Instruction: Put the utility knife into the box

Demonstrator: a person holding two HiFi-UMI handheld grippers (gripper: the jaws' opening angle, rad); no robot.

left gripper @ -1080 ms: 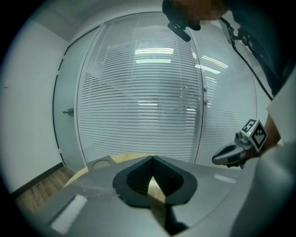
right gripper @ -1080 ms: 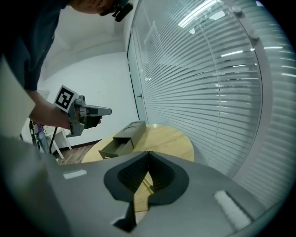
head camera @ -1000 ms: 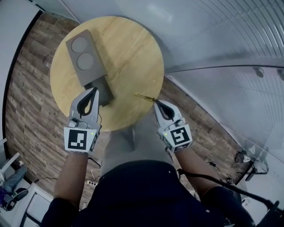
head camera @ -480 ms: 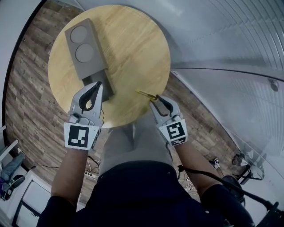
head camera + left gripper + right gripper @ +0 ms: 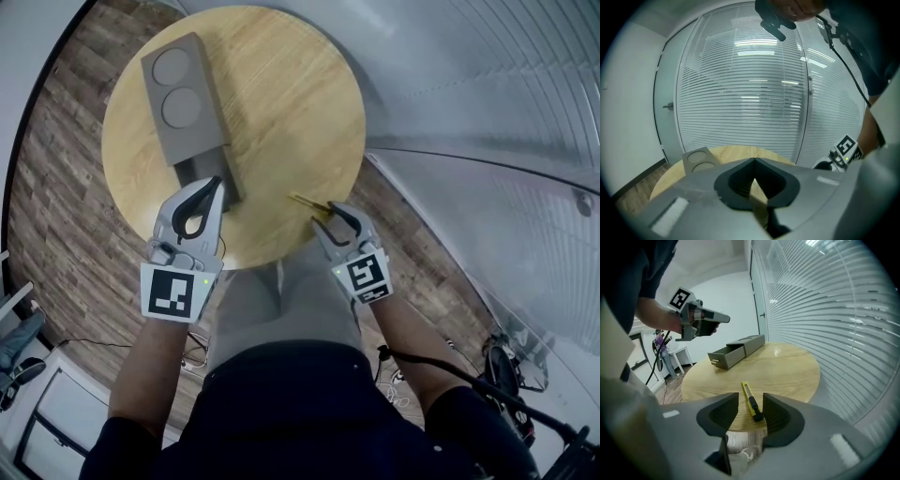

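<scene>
The yellow and black utility knife (image 5: 305, 201) (image 5: 749, 397) lies flat on the round wooden table (image 5: 281, 94) near its front edge. My right gripper (image 5: 328, 217) (image 5: 750, 405) is open. Its jaws have just been opening and now stand either side of the knife's black end without pressing on it. The grey box (image 5: 181, 101) (image 5: 746, 346) lies at the table's left, its drawer (image 5: 210, 176) (image 5: 723, 356) pulled out towards me. My left gripper (image 5: 217, 183) (image 5: 753, 160) is shut and empty, hovering just over the drawer's near end.
The table's edge runs right under both grippers, with wood-plank floor (image 5: 56, 187) below. A glass wall with blinds (image 5: 487, 84) curves round the right side. Cables and a white side table (image 5: 682, 355) stand off to the left.
The right gripper came down to the table and its jaws went from shut on the knife's end to open, leaving the knife lying loose. The left gripper hardly moved.
</scene>
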